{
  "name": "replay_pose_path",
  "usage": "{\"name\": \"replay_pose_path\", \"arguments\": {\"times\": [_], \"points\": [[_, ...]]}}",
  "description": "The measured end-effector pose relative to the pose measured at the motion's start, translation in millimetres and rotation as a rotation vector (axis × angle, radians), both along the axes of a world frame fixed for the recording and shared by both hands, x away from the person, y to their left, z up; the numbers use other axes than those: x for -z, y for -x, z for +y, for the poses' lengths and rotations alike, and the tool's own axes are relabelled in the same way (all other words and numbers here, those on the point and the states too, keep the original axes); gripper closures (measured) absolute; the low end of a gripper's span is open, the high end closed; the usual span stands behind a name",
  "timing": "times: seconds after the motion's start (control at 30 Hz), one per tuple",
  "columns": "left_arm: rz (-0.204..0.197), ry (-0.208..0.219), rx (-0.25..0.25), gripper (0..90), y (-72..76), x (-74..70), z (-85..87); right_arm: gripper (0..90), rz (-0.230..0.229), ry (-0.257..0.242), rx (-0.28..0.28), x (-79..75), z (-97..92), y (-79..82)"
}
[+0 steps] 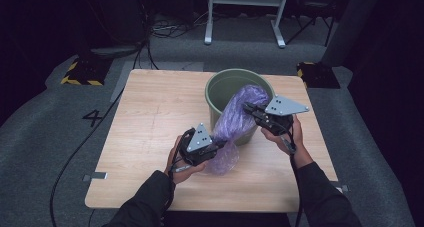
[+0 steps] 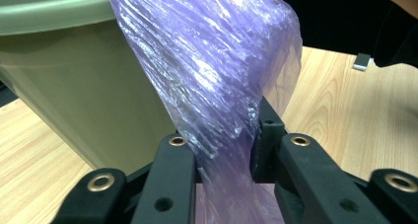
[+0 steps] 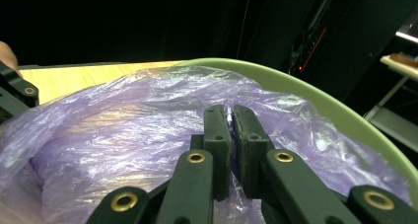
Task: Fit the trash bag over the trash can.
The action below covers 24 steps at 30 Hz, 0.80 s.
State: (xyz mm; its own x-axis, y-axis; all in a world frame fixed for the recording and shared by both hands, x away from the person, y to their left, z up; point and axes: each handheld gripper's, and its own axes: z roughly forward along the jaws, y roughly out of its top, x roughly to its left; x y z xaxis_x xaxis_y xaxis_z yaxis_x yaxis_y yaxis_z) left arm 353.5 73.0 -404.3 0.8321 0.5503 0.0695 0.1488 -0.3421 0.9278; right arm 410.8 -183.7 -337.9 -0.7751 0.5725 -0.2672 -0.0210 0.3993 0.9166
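Note:
A crinkled purple plastic bag [image 1: 240, 112] hangs half out of a green bucket [image 1: 215, 82] and drapes over its near rim onto the wooden table [image 1: 150, 117]. My left gripper [image 1: 220, 146] is shut on the bag's lower part beside the bucket wall. In the left gripper view the film [image 2: 212, 61] is bunched between the jaws, with the bucket [image 2: 74, 86] just behind. My right gripper [image 1: 246, 107] is over the bucket's near right rim. In the right gripper view [image 3: 230, 120] its jaws pinch a fold of the bag [image 3: 123, 130] inside the rim [image 3: 315, 93].
The bucket stands at the table's far middle. A small metal bracket [image 1: 95, 176] sits at the table's near left edge. Cables [image 1: 75, 152] run over the grey floor on the left. Yellow-and-black striped blocks [image 1: 82, 74] and a white frame [image 1: 245, 12] lie beyond the table.

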Motion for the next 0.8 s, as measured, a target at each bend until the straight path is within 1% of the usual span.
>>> {"name": "replay_pose_path", "arguments": {"times": [0.03, 0.1, 0.13, 0.2, 0.23, 0.27, 0.3, 0.37, 0.4, 0.43, 0.47, 0.5, 0.53, 0.57, 0.6, 0.63, 0.73, 0.8], "points": [[0.001, 0.011, -0.009, 71.1, -0.4, -1.1, 0.6, 86.7, 0.019, -0.006, 0.010, -0.1, -0.4, -2.7], [-0.004, 0.025, -0.033, 69.7, -1.2, -3.8, 1.4, 86.8, 0.025, -0.006, 0.012, 0.0, -0.4, -4.4], [-0.009, 0.032, -0.037, 69.7, -1.3, -5.7, 1.6, 86.8, 0.033, -0.009, 0.016, 0.1, -0.2, -5.9], [-0.025, 0.031, -0.050, 69.7, -0.4, -9.6, 1.4, 86.9, 0.053, -0.018, 0.025, -0.3, 1.2, -9.6], [-0.025, 0.031, -0.050, 69.8, -0.4, -9.6, 1.4, 86.8, 0.061, -0.015, 0.029, -0.2, 1.9, -10.3], [-0.032, 0.034, -0.052, 69.8, -0.1, -11.2, 1.4, 86.8, 0.061, -0.015, 0.029, -0.2, 1.9, -10.3], [-0.036, 0.031, -0.055, 71.0, 0.0, -12.8, 0.9, 86.0, 0.071, -0.006, 0.047, 0.6, 3.9, -13.3], [-0.035, 0.032, -0.055, 72.1, -0.3, -13.5, 0.6, 84.7, 0.073, -0.003, 0.052, 0.8, 4.5, -14.1], [-0.037, 0.028, -0.056, 73.0, -1.3, -14.8, 0.0, 78.2, 0.073, 0.002, 0.077, 0.8, 6.2, -15.1], [-0.035, 0.030, -0.054, 74.1, -1.5, -15.3, -0.1, 75.6, 0.074, -0.001, 0.079, 0.8, 6.4, -15.0], [-0.036, 0.026, -0.053, 75.1, -1.8, -16.0, -0.3, 69.2, 0.069, -0.007, 0.080, 0.7, 6.7, -14.5], [-0.036, 0.026, -0.053, 75.8, -1.8, -16.0, -0.3, 69.2, 0.069, -0.007, 0.080, 0.7, 6.7, -14.5], [-0.040, 0.022, -0.055, 76.8, -2.2, -16.8, -0.5, 56.3, 0.057, 0.002, 0.082, -0.4, 8.7, -11.4], [-0.040, 0.022, -0.055, 77.0, -2.2, -16.8, -0.5, 56.3, 0.057, 0.002, 0.082, -0.4, 8.7, -11.4], [-0.040, 0.024, -0.056, 77.0, -2.5, -17.2, -0.5, 53.2, 0.059, 0.003, 0.076, -1.0, 9.4, -10.0], [-0.041, 0.021, -0.057, 77.4, -2.9, -18.6, 0.5, 46.3, 0.055, -0.004, 0.048, -3.5, 9.0, -4.0], [-0.038, 0.023, -0.059, 77.4, -3.9, -20.2, 1.5, 42.8, 0.041, -0.016, 0.029, -5.7, 7.5, 1.6], [-0.034, 0.022, -0.064, 77.5, -5.3, -21.2, 2.0, 39.4, 0.029, -0.028, -0.007, -8.2, 4.9, 8.8]]}}
